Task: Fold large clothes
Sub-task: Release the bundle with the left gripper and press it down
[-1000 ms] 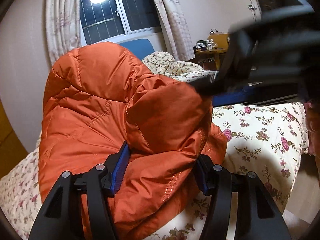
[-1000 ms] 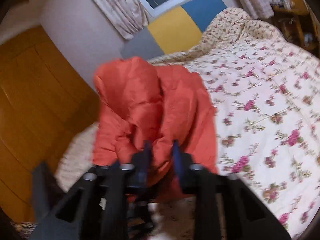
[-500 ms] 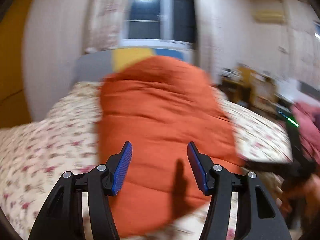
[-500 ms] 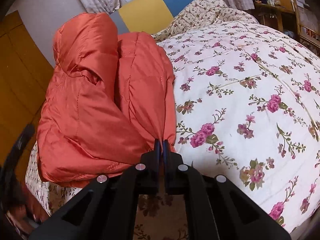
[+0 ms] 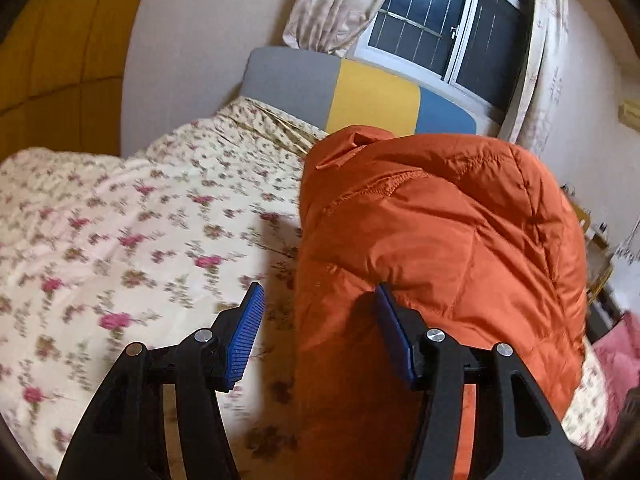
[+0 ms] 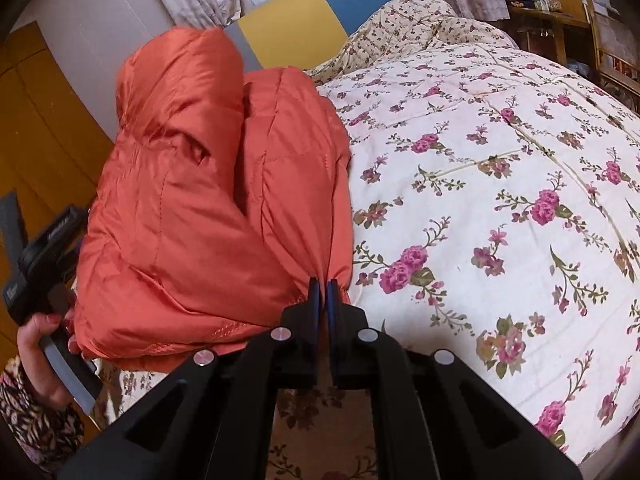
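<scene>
An orange quilted down jacket (image 6: 208,208) lies bunched and folded over on the left side of a bed with a floral quilt (image 6: 500,184). My right gripper (image 6: 320,288) is shut on the jacket's near right corner, the fabric pinched between its blue pads. In the left wrist view the jacket (image 5: 440,248) fills the right half. My left gripper (image 5: 318,332) is open; its right pad touches the jacket's near side and its left pad is over the quilt (image 5: 132,232). The left gripper's body and the hand holding it (image 6: 44,280) show at the jacket's left.
A grey, yellow and blue headboard (image 5: 360,96) stands under a curtained window (image 5: 440,28). A wooden wardrobe (image 6: 36,132) is left of the bed. A wooden desk and chair (image 6: 580,20) stand at the far right. A pink garment (image 5: 616,356) lies right of the bed.
My left gripper let go of the jacket and swung left, now open beside it. My right gripper closed on the jacket's corner and holds it steady.
</scene>
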The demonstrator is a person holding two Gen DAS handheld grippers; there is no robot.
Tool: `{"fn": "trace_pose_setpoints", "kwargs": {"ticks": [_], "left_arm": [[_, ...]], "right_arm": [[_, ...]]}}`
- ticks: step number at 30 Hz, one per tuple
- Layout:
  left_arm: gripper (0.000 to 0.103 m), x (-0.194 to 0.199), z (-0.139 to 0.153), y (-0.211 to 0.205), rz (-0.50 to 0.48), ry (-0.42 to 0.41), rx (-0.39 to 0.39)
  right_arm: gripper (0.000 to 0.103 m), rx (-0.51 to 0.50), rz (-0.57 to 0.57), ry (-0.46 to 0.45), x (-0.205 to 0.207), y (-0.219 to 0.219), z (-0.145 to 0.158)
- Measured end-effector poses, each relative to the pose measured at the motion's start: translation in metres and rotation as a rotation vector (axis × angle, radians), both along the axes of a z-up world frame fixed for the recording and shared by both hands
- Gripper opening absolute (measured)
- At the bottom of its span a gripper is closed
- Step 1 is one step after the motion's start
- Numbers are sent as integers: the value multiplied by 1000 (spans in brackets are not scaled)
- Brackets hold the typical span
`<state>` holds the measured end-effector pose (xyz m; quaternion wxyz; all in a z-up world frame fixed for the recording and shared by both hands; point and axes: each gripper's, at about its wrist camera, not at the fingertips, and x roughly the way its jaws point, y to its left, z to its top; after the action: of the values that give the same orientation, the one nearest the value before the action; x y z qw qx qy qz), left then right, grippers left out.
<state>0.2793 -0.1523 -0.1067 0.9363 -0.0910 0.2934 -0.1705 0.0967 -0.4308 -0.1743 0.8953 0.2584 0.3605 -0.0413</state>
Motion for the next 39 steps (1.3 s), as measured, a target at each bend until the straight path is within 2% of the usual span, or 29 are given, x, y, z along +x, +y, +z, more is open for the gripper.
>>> {"fn": "trace_pose_setpoints", "kwargs": {"ticks": [3, 7, 10, 12, 14, 17, 21, 27, 29, 31, 34, 35, 39], "left_arm": [[53, 1, -7, -19, -64, 27, 13], [53, -7, -6, -29, -52, -21, 74], [53, -7, 1, -25, -48, -11, 90], [53, -7, 7, -27, -41, -15, 125], [53, -6, 13, -34, -47, -24, 165], [53, 1, 21, -47, -57, -14, 206], [53, 16, 27, -48, -59, 40, 154], [55, 42, 35, -58, -49, 51, 148], [67, 50, 36, -62, -39, 60, 151], [72, 56, 36, -66, -41, 69, 143], [73, 61, 33, -74, -61, 92, 121], [77, 62, 31, -77, -64, 101, 115], [81, 69, 31, -90, -72, 124, 129]], "right_arm": [[4, 2, 2, -5, -1, 0, -3], [8, 6, -28, -26, -12, -9, 9], [8, -38, -96, -113, -28, -16, 42], [8, -98, -80, -205, -29, -8, 77], [8, -126, -20, -262, -13, 5, 105], [8, -191, 67, -273, 29, 31, 134], [8, -248, 128, -278, 83, 55, 150], [7, -366, 151, -209, 155, 61, 137], [6, -383, 137, -175, 167, 49, 122], [5, -363, 123, -143, 173, 36, 105], [5, -366, 102, -126, 175, 24, 85], [5, -360, 98, -122, 175, 19, 79], [4, -325, 80, -111, 179, 3, 65]]}}
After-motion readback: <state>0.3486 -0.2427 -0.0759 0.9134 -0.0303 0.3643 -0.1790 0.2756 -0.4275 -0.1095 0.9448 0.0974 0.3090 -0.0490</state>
